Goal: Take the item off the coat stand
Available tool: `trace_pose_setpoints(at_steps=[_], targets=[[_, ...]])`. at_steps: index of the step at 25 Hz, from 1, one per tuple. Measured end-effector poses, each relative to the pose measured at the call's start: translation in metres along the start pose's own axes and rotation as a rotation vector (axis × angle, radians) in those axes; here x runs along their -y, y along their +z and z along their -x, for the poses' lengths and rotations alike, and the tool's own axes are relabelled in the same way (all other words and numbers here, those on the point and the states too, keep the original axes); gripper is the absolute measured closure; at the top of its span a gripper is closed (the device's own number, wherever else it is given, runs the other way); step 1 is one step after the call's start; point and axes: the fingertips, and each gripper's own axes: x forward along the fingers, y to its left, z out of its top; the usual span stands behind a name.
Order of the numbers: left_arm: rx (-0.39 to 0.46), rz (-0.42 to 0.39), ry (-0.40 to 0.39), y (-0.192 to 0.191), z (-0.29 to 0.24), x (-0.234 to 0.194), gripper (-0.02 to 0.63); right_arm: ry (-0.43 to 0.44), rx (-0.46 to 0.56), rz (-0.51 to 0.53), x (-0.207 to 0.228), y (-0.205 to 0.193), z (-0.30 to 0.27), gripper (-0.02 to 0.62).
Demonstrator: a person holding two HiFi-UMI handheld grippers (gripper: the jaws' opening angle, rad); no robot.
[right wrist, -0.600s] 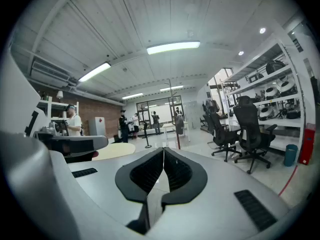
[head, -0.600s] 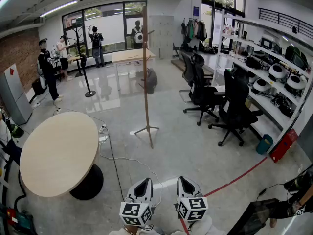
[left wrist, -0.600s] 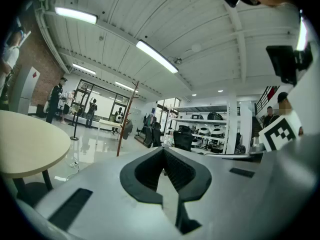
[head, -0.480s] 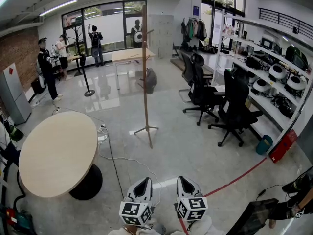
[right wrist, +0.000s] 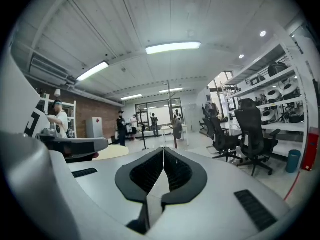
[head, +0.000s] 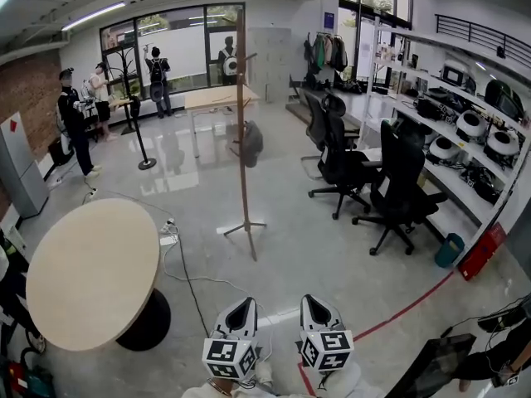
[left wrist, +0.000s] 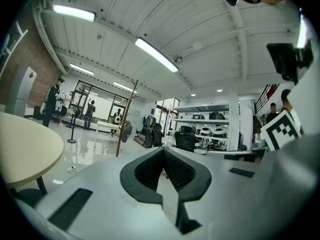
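A tall wooden coat stand [head: 242, 131] rises from the grey floor in the middle of the room, several steps ahead of me. A dark grey item [head: 251, 143] hangs on its right side at mid height. The same coat stand [left wrist: 126, 118] with the dark item [left wrist: 126, 130] shows far off in the left gripper view, and the coat stand [right wrist: 175, 119] with the item [right wrist: 177, 126] in the right gripper view. My left gripper [head: 241, 311] and right gripper [head: 314, 308] sit low at the bottom of the head view, side by side, both shut and empty, far from the stand.
A round beige table [head: 87, 269] on a black base stands at my left with cables [head: 187, 274] on the floor beside it. Black office chairs [head: 397, 181] and shelving [head: 465, 123] line the right side. Red tape [head: 398, 303] crosses the floor. People [head: 70, 118] stand at the back left.
The view has shifted a little forward and left; the coat stand and table sit slightly lower and more to the left in the head view. Both grippers keep their place and stay shut.
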Motion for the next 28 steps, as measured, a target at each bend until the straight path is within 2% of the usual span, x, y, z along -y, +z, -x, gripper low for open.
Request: trace_pose_setpoints(at_steps=[6,17,28], targets=[[0.009,-0.007,-0.003,0.018,-0.026,-0.011,0.606,0.018,0.011,0.008,-0.001,0.018,-0.029,0.586],[-0.03,0.002,-0.002,0.009,-0.058,-0.032,0.606,0.025,-0.031,-0.012,0.003,0.007,-0.073,0.586],[-0.006,-0.014,-0.019,0.032,-0.135,-0.085,0.606,0.036,-0.002,0.001,0.006,0.032,-0.169,0.586]])
